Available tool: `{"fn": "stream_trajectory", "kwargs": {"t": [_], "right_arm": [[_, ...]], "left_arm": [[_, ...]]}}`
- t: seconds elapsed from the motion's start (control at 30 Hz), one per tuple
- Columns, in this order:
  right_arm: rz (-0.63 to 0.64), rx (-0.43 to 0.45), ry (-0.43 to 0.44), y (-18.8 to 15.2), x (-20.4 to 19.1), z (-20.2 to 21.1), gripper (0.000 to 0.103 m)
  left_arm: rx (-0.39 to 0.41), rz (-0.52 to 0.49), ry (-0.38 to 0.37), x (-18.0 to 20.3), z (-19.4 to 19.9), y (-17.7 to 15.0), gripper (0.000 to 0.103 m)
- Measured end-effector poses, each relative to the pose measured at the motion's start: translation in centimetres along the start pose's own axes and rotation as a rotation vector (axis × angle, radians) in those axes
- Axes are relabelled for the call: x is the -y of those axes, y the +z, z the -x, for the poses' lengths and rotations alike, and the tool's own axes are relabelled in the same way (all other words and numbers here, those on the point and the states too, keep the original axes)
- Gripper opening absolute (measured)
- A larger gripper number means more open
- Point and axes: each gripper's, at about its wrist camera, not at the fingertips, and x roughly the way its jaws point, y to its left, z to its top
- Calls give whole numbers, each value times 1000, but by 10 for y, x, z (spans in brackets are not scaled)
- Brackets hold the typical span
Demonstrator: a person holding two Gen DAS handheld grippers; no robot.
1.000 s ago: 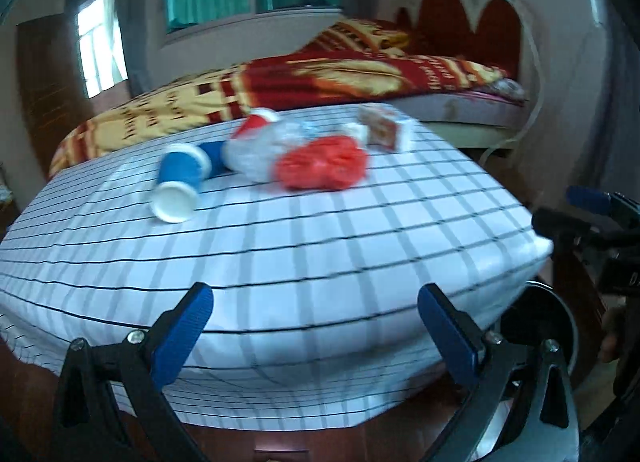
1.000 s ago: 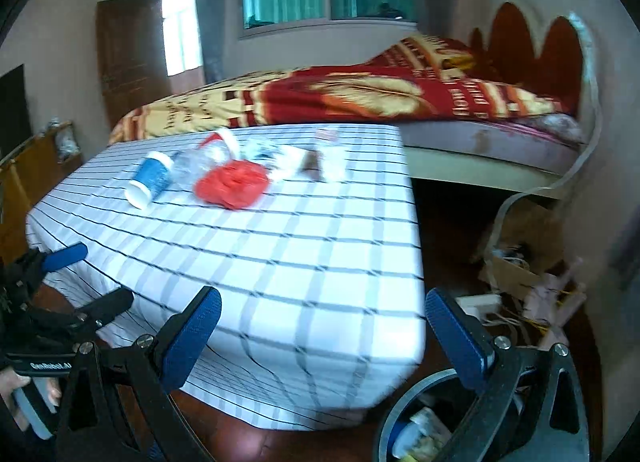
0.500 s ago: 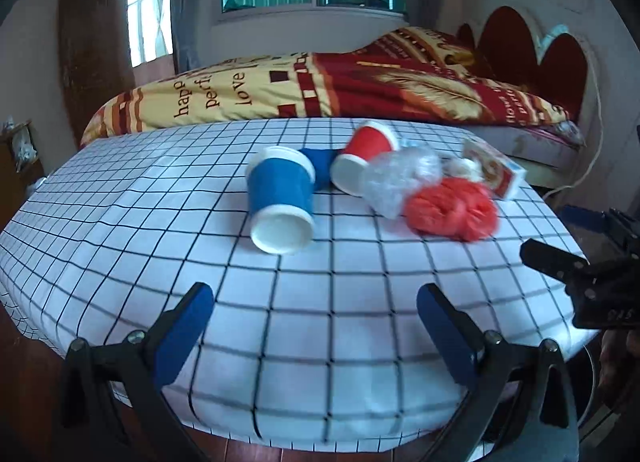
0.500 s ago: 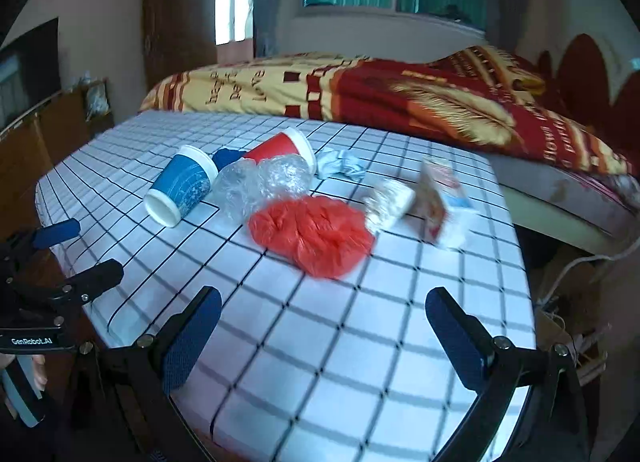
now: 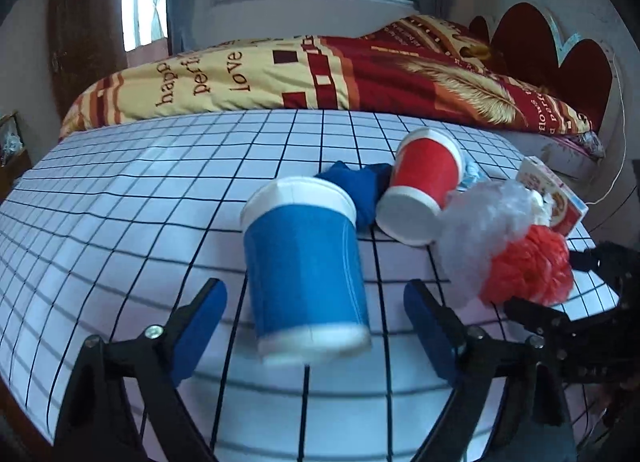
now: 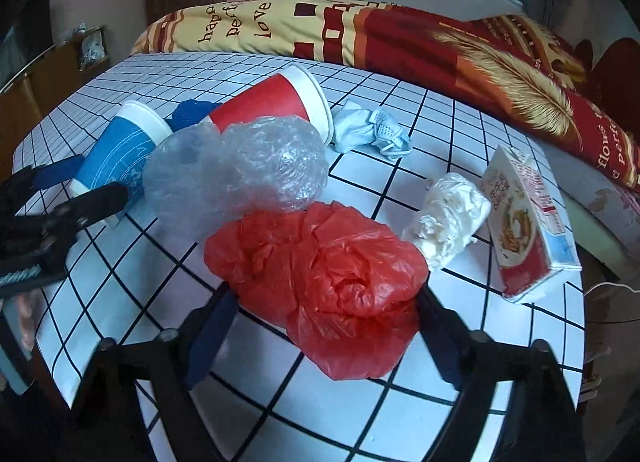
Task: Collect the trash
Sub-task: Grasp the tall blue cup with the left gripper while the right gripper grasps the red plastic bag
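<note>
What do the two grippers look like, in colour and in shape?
Both look alike. The left gripper has a black frame of angled struts joined by silver screws, and two flat blue fingers. The right gripper has the same black struts and darker blue fingers. No cables or sleeves are visible.

— Where does the left wrist view sit?
— Low over the near edge of the checked surface (image 5: 120,222), tilted down, looking across it to the bed (image 5: 320,74) at the top; the blue cup (image 5: 304,278) is close, mid-frame.
— And the right wrist view?
— Also tilted down, close above the red bag (image 6: 320,274), bed at upper right.
— What do they share?
— The blue cup, red cup (image 5: 424,182), red bag, carton (image 6: 524,226), bed. Each shows the other's tongs at its side edge.
</note>
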Motion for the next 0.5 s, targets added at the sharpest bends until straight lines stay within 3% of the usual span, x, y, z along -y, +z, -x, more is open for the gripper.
{"fn": "stream_trajectory", "kwargs": {"t": [0.13, 0.27, 0.5], "right_arm": [[-24, 3, 10, -3, -1, 3, 63], [-44, 17, 23, -11, -3, 16, 52], [-80, 68, -1, -27, -8, 50, 51]], "left_arm": [[-35, -1, -40, -4, -8, 0, 64], [-1, -16, -43, -6, 6, -7, 62], [48, -29, -71, -2, 45, -22, 60]]}}
